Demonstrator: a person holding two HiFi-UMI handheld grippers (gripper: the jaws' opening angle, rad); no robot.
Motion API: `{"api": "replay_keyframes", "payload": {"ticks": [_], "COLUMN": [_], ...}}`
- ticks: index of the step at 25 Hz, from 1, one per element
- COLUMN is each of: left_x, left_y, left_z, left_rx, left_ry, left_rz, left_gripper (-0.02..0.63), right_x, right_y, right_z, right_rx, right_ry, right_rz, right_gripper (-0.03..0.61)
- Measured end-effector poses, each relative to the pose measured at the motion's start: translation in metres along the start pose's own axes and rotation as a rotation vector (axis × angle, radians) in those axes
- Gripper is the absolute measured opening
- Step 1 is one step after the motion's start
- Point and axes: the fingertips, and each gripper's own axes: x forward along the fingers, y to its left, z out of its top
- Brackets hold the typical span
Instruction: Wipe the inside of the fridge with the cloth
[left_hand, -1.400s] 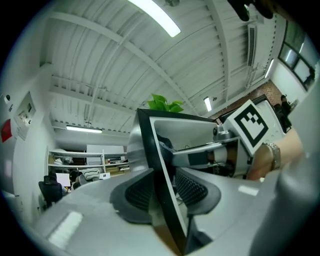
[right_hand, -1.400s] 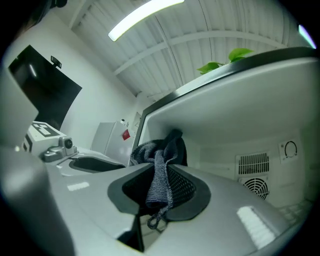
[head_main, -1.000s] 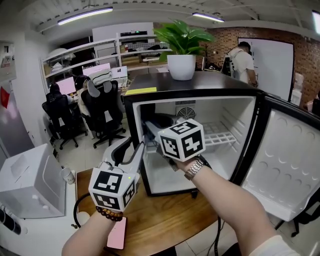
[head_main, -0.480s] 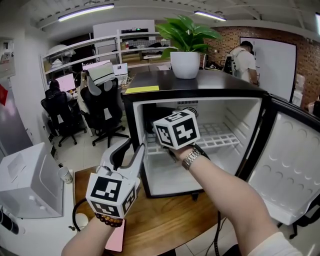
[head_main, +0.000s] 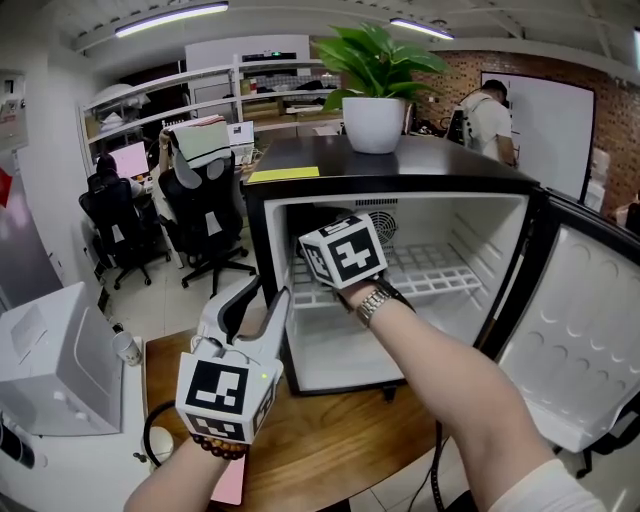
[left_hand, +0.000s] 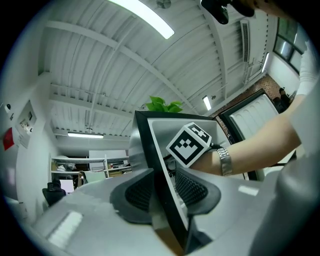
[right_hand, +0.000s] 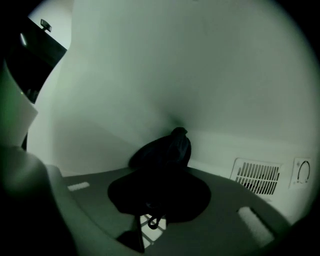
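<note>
The black mini fridge (head_main: 395, 178) stands open on a wooden table. My right gripper (right_hand: 159, 192) is inside it, at the upper left, shut on a dark bunched cloth (right_hand: 167, 147). The cloth presses into the corner where the white left wall meets the back wall. In the head view the marker cube (head_main: 343, 252) hides those jaws and most of the cloth. My left gripper (head_main: 262, 296) is at the fridge's left front edge (left_hand: 159, 165). Its two pads sit on either side of that wall, closed on it.
The fridge door (head_main: 580, 330) hangs open to the right. A wire shelf (head_main: 430, 275) crosses the inside; a vent (right_hand: 257, 175) and a dial (right_hand: 302, 172) are on the back wall. A potted plant (head_main: 372, 100) and a yellow note (head_main: 283, 174) lie on top. A white box (head_main: 50, 350) stands left.
My right gripper has gone deeper into the fridge, up and to the left, with the cloth. The left gripper has stayed on the fridge's edge.
</note>
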Motion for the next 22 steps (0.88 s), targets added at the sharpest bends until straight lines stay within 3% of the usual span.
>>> {"api": "replay_keyframes", "payload": {"ticks": [22], "left_x": [0.000], "left_y": [0.001], "left_z": [-0.002], "left_rx": [0.020], "left_ry": [0.005], "left_rz": [0.023], "left_gripper": [0.144], "right_x": [-0.005], "right_y": [-0.057], "right_z": [-0.018], "right_rx": [-0.022], "right_ry": [0.085], "right_rz": [-0.171], "right_gripper": [0.077]}}
